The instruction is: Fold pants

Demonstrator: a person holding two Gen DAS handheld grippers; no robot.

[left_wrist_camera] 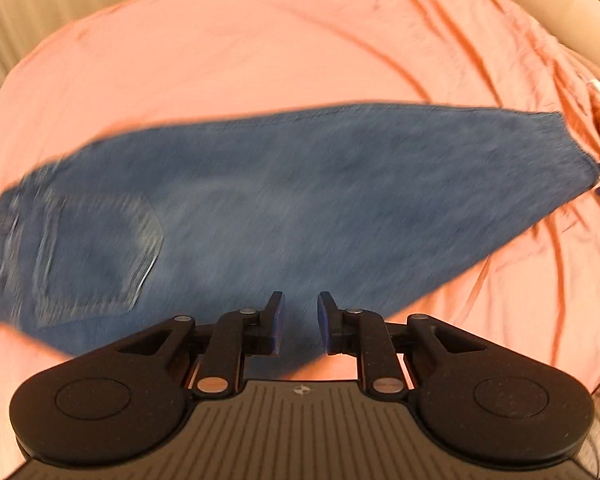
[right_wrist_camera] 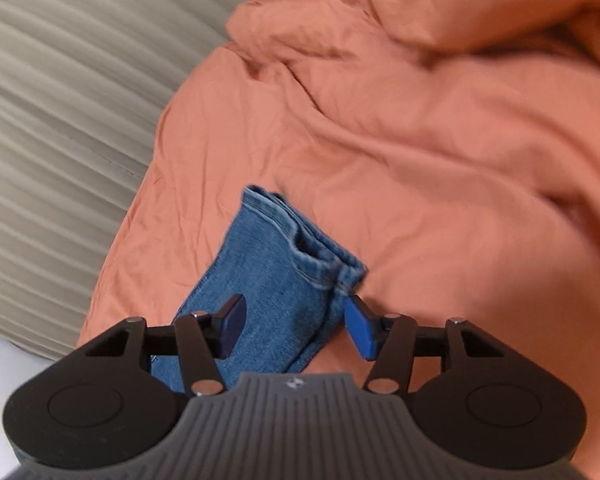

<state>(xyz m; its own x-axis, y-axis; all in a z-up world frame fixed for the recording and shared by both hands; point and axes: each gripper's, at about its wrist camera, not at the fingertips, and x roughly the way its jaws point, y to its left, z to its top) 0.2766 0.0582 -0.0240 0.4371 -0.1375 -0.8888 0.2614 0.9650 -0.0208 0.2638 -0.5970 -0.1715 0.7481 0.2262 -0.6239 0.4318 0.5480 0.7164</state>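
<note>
So up close, the left gripper (left_wrist_camera: 300,322) is hanging over the near edge of the jeans (left_wrist_camera: 284,208), fingers a little way apart with nothing between them, just denim underneath, and I can't tell if the tips are touching the cloth or floating above it. The jeans are laid out long across an orange bedsheet (left_wrist_camera: 228,64), folded so one leg sits on the other, waistband end off to the left with a back pocket (left_wrist_camera: 100,256) facing up, and the legs tapering away to the right. The whole left view is smeared with blur, so stitching and such is hard to make out. Over on the other end, the right gripper (right_wrist_camera: 296,316) has its fingers spread wide, straddling the leg end of the jeans (right_wrist_camera: 268,280); the blue pads (right_wrist_camera: 359,328) stand clear of the cloth on each side, so it's not pinching anything. The two hems (right_wrist_camera: 312,256) are stacked just past the fingertips, edges roughly lined up, one cuff gaping open a bit. Further out the sheet gets pretty rumpled, with long creases and a bunched-up ridge toward the far right. Beyond the bed on the left there's a beige curtain (right_wrist_camera: 60,100) hanging in soft pleats.
</note>
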